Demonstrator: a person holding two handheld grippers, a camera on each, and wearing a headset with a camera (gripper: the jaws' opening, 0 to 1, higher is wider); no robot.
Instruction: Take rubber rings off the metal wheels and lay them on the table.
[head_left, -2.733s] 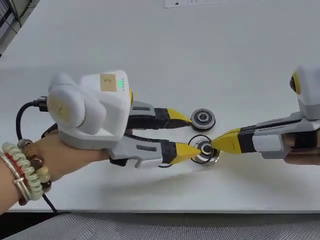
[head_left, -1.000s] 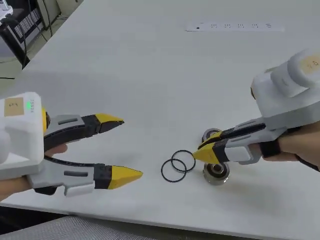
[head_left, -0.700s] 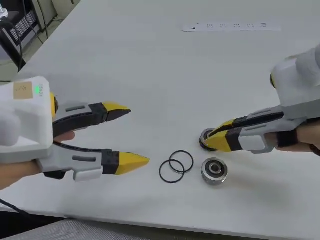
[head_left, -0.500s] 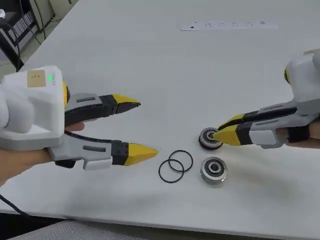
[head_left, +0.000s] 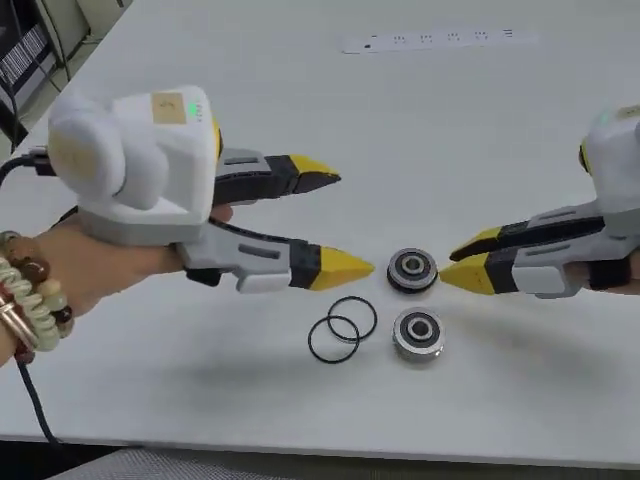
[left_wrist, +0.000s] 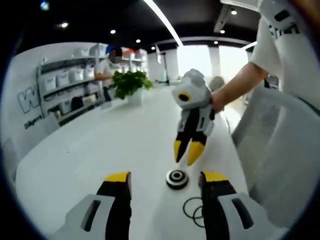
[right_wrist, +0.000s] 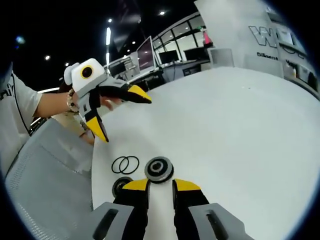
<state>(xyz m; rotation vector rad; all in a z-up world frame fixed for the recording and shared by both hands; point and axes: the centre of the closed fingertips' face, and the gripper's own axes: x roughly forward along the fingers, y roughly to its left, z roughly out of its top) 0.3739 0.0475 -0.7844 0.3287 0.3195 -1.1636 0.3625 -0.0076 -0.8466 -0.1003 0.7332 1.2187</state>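
Note:
Two metal wheels stand close together on the white table (head_left: 300, 110). The far wheel (head_left: 412, 269) has a dark outer rim; the near wheel (head_left: 418, 333) looks silver. Two thin black rubber rings (head_left: 342, 330) lie overlapping just left of the near wheel. My left gripper (head_left: 348, 222) is open wide, its tips just left of the far wheel (left_wrist: 177, 178), with the rings (left_wrist: 197, 210) by its right jaw. My right gripper (head_left: 448, 265) is open by a narrow gap, empty, its tips just right of the far wheel (right_wrist: 159, 169). The near wheel (right_wrist: 121, 186) and rings (right_wrist: 125, 164) lie to its left.
A white power strip (head_left: 440, 40) lies at the far side of the table. The table's front edge (head_left: 300, 445) runs close below the rings. A potted plant (left_wrist: 127, 82) and shelves (left_wrist: 65, 85) stand beyond the table's far end.
Both grippers were pinching at a wheel 2.7 s ago; two rings now lie on the table. Over the last second my left gripper moved right towards the wheels and my right gripper drew back.

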